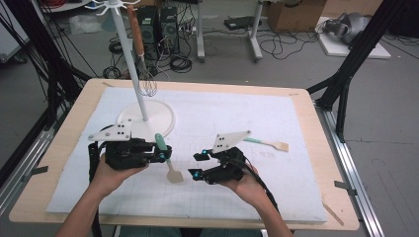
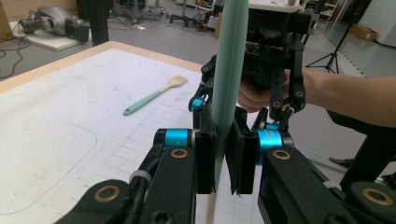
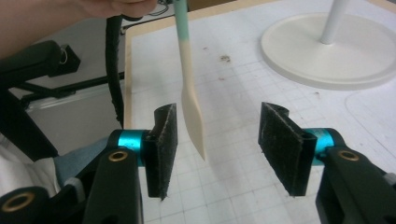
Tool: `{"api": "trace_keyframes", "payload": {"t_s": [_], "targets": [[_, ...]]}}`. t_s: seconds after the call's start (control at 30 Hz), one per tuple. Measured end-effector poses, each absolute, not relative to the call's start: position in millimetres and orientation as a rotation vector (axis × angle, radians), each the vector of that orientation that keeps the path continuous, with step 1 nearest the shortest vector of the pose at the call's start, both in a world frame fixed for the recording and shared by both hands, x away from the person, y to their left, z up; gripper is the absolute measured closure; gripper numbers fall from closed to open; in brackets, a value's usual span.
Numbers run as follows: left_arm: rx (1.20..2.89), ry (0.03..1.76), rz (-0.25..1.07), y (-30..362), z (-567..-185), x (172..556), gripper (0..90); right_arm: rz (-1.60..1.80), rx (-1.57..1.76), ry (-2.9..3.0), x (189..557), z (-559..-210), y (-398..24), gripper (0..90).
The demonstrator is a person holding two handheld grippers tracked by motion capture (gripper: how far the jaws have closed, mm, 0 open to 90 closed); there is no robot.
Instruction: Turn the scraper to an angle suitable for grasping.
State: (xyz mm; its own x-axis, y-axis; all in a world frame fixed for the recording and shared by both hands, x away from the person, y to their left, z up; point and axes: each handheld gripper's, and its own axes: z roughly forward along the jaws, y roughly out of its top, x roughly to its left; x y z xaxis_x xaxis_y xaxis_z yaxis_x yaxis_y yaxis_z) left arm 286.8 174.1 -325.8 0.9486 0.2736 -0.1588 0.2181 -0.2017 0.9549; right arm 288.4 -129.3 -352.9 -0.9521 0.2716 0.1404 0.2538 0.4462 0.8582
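Observation:
My left gripper (image 1: 164,153) (image 2: 224,158) is shut on the teal handle of a spatula (image 1: 170,165) (image 2: 231,70). The spatula's pale wooden blade (image 3: 191,112) hangs down over the mat. My right gripper (image 1: 197,164) (image 3: 219,144) faces it from the right with its jaws open. The blade lies between the right gripper's pads (image 3: 163,149), close to the left one, and neither pad presses on it. In the left gripper view the right gripper (image 2: 275,56) and the hand holding it stand just behind the handle.
A second teal-handled spatula (image 1: 267,144) (image 2: 154,95) lies flat on the white gridded mat (image 1: 296,173) to the right. A white stand on a round base (image 1: 153,116) (image 3: 331,51) rises at the back left, with a whisk (image 1: 146,84) hanging from it.

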Motion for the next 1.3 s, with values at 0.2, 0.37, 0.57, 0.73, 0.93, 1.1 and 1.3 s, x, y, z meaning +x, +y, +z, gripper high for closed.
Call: {"api": "trace_keyframes", "payload": {"t_s": [0.2, 0.37, 0.57, 0.73, 0.93, 1.1, 1.3], "targets": [[1.788, 0.377, 0.064, 179, -324, 289, 82.2, 1.566, 0.528, 2.643, 290, -356, -137, 41.3], [1.789, 0.383, 0.076, 182, -321, 290, 82.2, 1.586, 0.571, 2.619, 291, -358, -147, 38.5], [1.796, 0.387, 0.087, 187, -317, 293, 82.2, 1.602, 0.62, 2.575, 294, -358, -161, 35.1], [1.796, 0.391, 0.104, 191, -312, 293, 82.2, 1.601, 0.665, 2.548, 295, -358, -174, 33.0], [1.793, 0.395, 0.122, 196, -310, 291, 82.2, 1.607, 0.729, 2.522, 293, -364, -192, 32.4], [1.788, 0.398, 0.129, 200, -307, 291, 82.2, 1.576, 0.765, 2.519, 290, -369, -201, 31.6], [1.792, 0.396, 0.138, 203, -303, 290, 82.2, 1.564, 0.789, 2.507, 290, -372, -208, 31.5]]}}
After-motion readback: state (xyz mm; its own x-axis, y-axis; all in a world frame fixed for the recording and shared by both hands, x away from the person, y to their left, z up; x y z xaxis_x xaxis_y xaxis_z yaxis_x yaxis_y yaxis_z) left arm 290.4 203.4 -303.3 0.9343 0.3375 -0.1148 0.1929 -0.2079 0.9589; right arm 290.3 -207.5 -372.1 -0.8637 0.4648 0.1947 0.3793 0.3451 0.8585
